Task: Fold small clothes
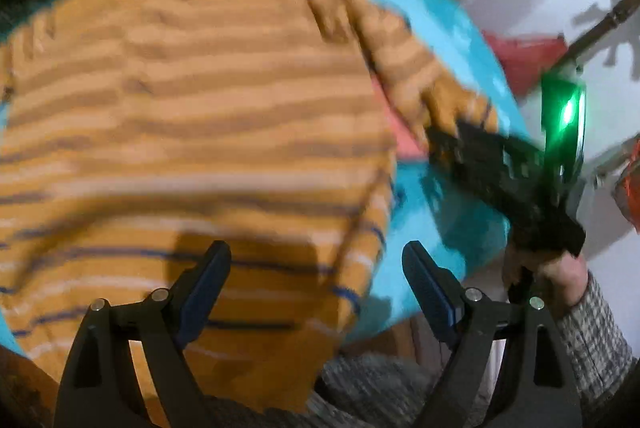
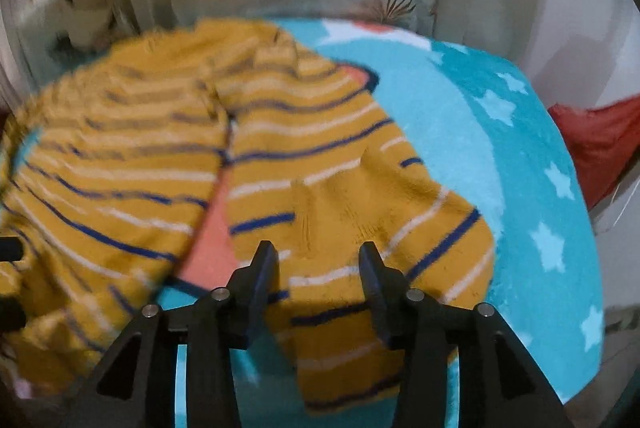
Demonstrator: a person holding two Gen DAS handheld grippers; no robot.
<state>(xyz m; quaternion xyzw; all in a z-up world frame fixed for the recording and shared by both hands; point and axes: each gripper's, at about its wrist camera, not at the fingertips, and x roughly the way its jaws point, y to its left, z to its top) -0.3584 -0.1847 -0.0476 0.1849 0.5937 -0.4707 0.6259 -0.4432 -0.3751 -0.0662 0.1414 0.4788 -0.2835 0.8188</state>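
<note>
We see a mustard sweater (image 2: 168, 155) with blue and white stripes spread on the turquoise star blanket (image 2: 500, 131), sleeve toward five o'clock. Our left gripper (image 1: 316, 256) gapes wide above its blurred hem; our right gripper (image 2: 318, 256), jaws apart, hovers over the cuff.

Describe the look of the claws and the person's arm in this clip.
Both claws, left claw and right claw, are matte black with angular linkages, silver pivot pins and dark blue finger pads. The right claw's body shows a green light. The hand wears a grey-checked sleeve.
</note>
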